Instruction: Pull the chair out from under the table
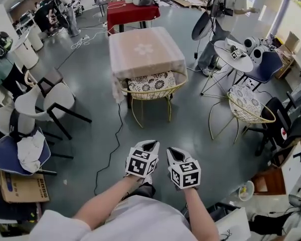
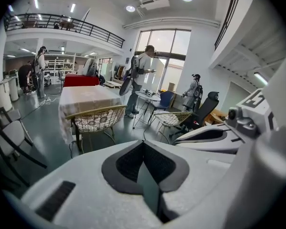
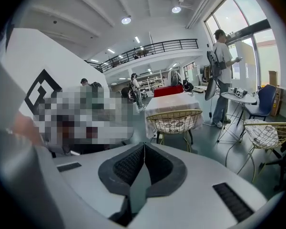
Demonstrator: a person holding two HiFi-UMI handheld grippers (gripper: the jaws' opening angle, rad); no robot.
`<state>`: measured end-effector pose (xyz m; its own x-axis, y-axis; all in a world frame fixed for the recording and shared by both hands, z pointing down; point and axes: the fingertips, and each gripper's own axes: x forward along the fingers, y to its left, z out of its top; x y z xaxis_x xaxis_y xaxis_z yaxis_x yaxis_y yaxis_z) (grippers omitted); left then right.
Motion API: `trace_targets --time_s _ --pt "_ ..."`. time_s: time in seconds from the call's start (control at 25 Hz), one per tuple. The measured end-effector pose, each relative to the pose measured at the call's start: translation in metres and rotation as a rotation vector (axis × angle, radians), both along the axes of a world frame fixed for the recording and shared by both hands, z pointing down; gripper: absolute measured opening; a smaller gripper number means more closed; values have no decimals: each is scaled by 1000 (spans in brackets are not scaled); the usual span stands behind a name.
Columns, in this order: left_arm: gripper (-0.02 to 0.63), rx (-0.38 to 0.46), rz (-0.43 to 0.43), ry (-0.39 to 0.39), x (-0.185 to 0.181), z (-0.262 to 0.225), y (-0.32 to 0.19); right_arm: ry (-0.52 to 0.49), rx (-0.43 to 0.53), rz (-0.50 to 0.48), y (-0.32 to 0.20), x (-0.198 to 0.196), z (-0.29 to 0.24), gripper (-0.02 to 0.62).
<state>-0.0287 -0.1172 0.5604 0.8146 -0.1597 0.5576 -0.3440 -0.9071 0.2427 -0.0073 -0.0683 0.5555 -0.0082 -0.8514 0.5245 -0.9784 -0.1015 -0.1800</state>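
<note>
Seen from above, two bare forearms reach forward from the bottom edge, each holding a white tool topped with a black-and-white marker cube. The left hand-held gripper point(image 1: 149, 144) and the right hand-held gripper point(image 1: 172, 151) sit side by side, close together, pointing forward and down over a grey floor point(image 1: 155, 129). Each gripper's own view shows its dark padded jaws pressed fully together with nothing between them. Both are empty.

A thin black cable point(image 1: 112, 147) runs along the floor ahead of the left gripper. Beyond it, well apart from both grippers, stands a yellow wire-frame chair point(image 1: 151, 95) with a black-and-white patterned cushion. Its curved back faces the viewer. It is pushed in against the near edge of a square tabletop point(image 1: 145, 49) draped in a pale pink cloth, with the seat partly under the hanging cloth.

To the right stands a second yellow wire chair point(image 1: 247, 109). Near it is a small round white table point(image 1: 232, 56), and a person point(image 1: 221, 19) stands beside that table. To the left are white chairs with black legs point(image 1: 46, 102). Farthest away, behind the draped tabletop, is a red-covered table point(image 1: 132, 11).
</note>
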Motion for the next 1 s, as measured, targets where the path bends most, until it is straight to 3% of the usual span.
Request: trace_targets --time_s 0.36,0.72,1.0 --pt "5 -16 26 16 32 2 -70 59 -65 -24 -66 29 7 3" --pt "5 20 -3 11 44 1 -126 150 -83 -107 -121 54 11 3" --pt "6 59 -22 -25 73 9 -157 188 -96 -171 -151 95 22 3"
